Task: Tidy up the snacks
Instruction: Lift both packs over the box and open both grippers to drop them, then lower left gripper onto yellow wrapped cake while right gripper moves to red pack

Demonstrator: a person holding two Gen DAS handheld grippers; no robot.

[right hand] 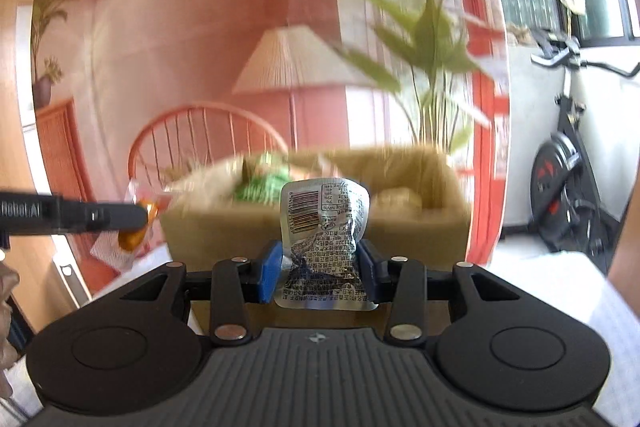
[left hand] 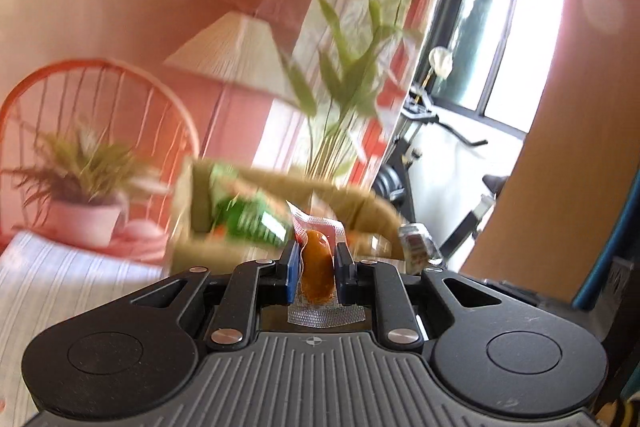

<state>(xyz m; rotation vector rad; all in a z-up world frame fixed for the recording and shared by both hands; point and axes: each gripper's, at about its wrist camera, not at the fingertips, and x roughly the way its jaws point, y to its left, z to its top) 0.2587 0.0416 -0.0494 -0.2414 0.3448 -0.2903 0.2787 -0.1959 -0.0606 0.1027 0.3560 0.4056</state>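
My left gripper [left hand: 317,261] is shut on a clear packet with an orange-brown snack [left hand: 317,269], held upright in the air. My right gripper [right hand: 320,267] is shut on a silver foil snack packet [right hand: 325,247] with a barcode. Ahead of both stands a tan storage box [right hand: 320,235] holding green snack packs [right hand: 264,187]; it also shows in the left wrist view [left hand: 188,251]. In the right wrist view the left gripper [right hand: 136,219] comes in from the left with its orange snack [right hand: 132,239], left of the box. The silver packet [left hand: 418,243] shows at the right in the left wrist view.
A potted plant [left hand: 80,195] in a white pot sits at the left on a striped cloth [left hand: 60,287]. A tall leafy plant [right hand: 432,67], a lamp [right hand: 296,59] and a rattan chair back [right hand: 200,139] stand behind the box. An exercise bike [right hand: 568,167] is at the right.
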